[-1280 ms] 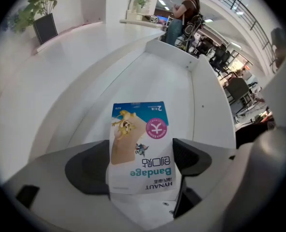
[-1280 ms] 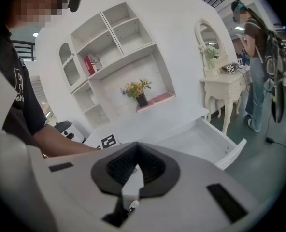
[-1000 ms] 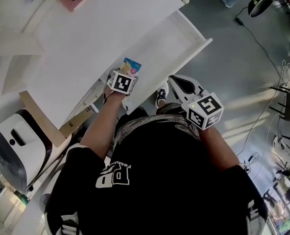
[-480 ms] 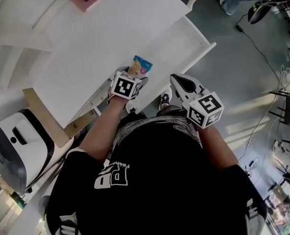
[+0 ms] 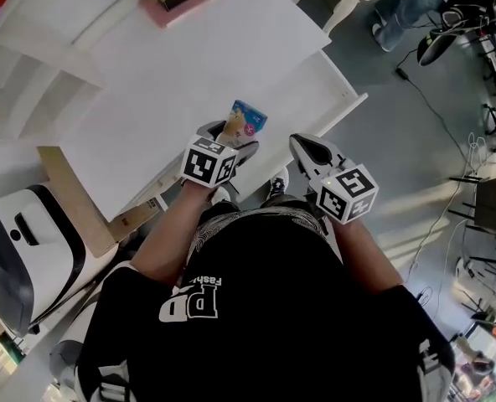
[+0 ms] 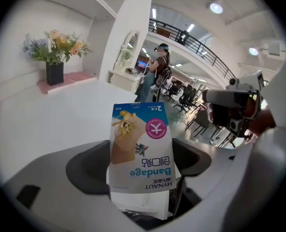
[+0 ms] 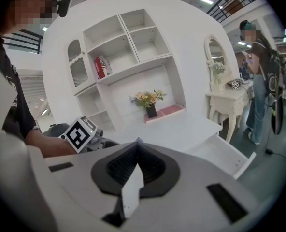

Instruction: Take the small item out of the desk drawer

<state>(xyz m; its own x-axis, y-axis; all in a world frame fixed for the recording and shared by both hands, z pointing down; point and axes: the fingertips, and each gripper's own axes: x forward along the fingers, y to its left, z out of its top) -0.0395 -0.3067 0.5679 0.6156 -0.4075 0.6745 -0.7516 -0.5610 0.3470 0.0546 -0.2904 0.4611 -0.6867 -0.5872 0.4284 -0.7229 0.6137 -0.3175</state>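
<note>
The left gripper (image 5: 229, 134) carries the blue-and-white paper bandage packet (image 5: 248, 117) farther right along the open white drawer (image 5: 319, 80), apparently higher than before.

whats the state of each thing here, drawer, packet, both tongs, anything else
drawer: open, pulled out from the desk
bandage packet: gripped at one end, held up above desk level
left tongs: shut on the bandage packet
right tongs: shut, nothing between them
flower vase: upright on a pink tray
</note>
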